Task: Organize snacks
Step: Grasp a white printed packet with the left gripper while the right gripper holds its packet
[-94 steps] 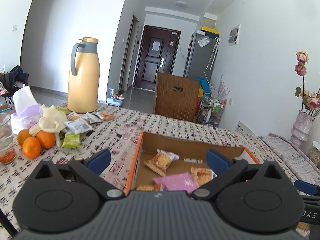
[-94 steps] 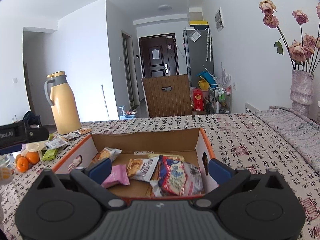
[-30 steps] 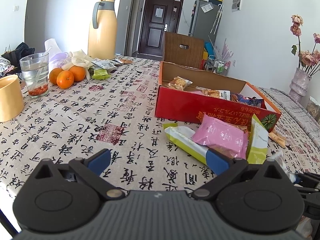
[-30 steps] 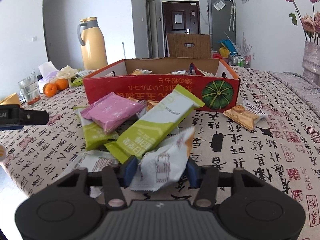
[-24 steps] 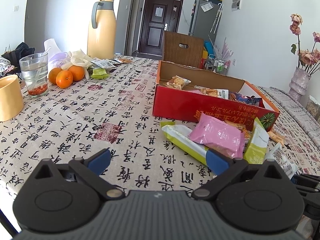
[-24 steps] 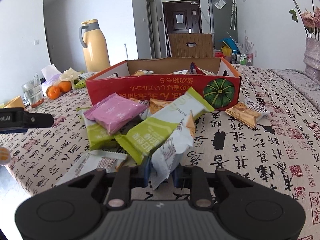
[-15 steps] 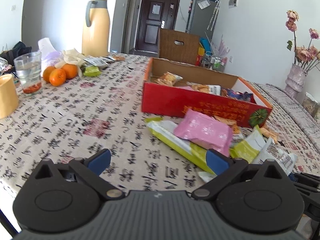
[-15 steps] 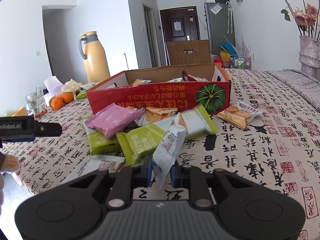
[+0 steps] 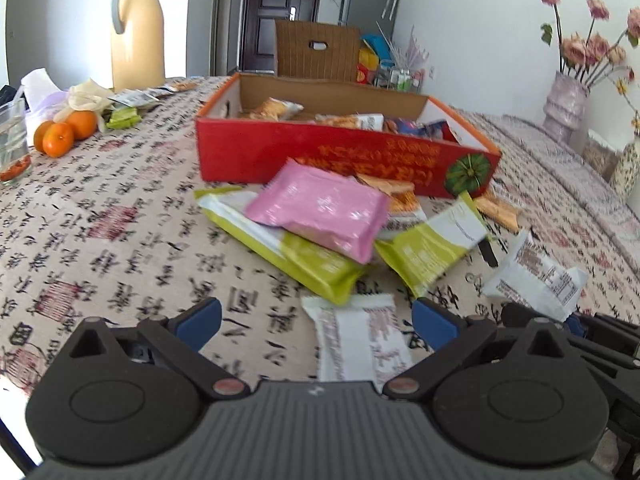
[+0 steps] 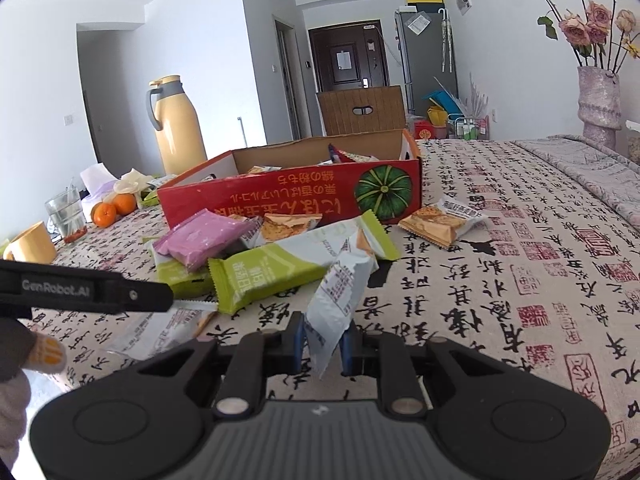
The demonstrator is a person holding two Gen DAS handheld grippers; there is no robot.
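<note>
White packet (image 10: 340,292) lifted since before — right claw (image 10: 322,346) clamped on it, long axis upright; left claw (image 9: 316,320) apart.

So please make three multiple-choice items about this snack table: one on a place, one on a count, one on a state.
1. Where does the pink packet lie?
A. inside the red box
B. on a green packet in front of the red box
C. beside the oranges

2. How many oranges show?
A. one
B. two
C. five

3. What are the right gripper's fingers doing?
A. pinching a white packet
B. standing wide open
C. holding a glass

Answers:
1 B, the pink packet rests on the green packet before the red box.
2 B, two oranges sit beside the glass.
3 A, the white packet is clamped between the fingers.
</note>
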